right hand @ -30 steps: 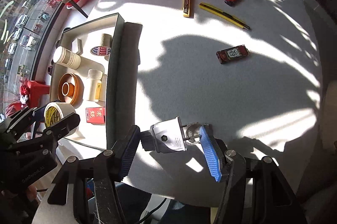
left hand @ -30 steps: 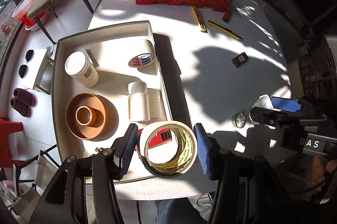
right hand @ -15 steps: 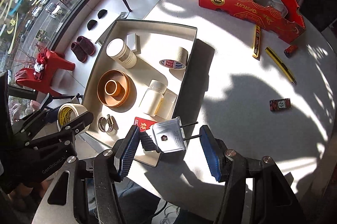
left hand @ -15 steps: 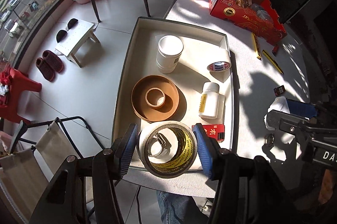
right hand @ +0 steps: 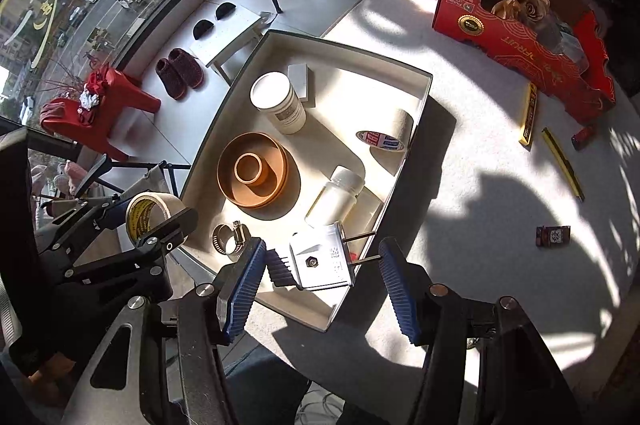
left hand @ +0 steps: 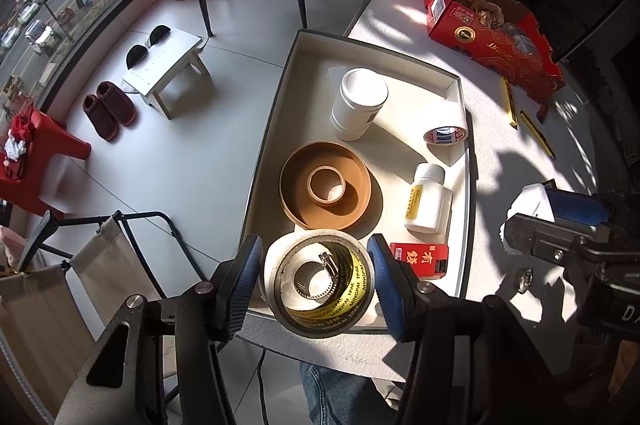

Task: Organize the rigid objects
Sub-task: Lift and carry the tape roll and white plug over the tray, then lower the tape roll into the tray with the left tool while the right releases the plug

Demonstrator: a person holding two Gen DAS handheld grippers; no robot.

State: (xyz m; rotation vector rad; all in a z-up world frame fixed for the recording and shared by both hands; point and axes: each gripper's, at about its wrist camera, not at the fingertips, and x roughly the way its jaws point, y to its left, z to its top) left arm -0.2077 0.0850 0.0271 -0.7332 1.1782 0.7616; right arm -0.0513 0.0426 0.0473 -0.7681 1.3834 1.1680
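My left gripper (left hand: 318,275) is shut on a roll of tape (left hand: 344,299) with yellow printed lining, hanging over the near end of the white tray (left hand: 380,48). A metal hose clamp (left hand: 325,262) on the tray floor shows through the roll's hole. My right gripper (right hand: 320,275) is shut on a white power plug (right hand: 322,261), held lengthwise with its two prongs against the right finger, above the tray's (right hand: 348,42) near right corner. The tray holds a white jar (right hand: 276,101), a brown ring dish (right hand: 252,175), a small tape roll (right hand: 384,141), a white bottle (right hand: 336,197) and a red box (left hand: 420,257).
On the table right of the tray lie a red cardboard box (right hand: 520,37), a yellow stick (right hand: 529,115), a yellow utility knife (right hand: 562,163), a small dark packet (right hand: 553,235) and a second hose clamp (left hand: 524,279). Left of the table the floor drops away, with a chair, stool and folding rack.
Both grippers have swung left from over the bare table to over the tray's near end, rolling as they went. Each keeps its hold on the same object.
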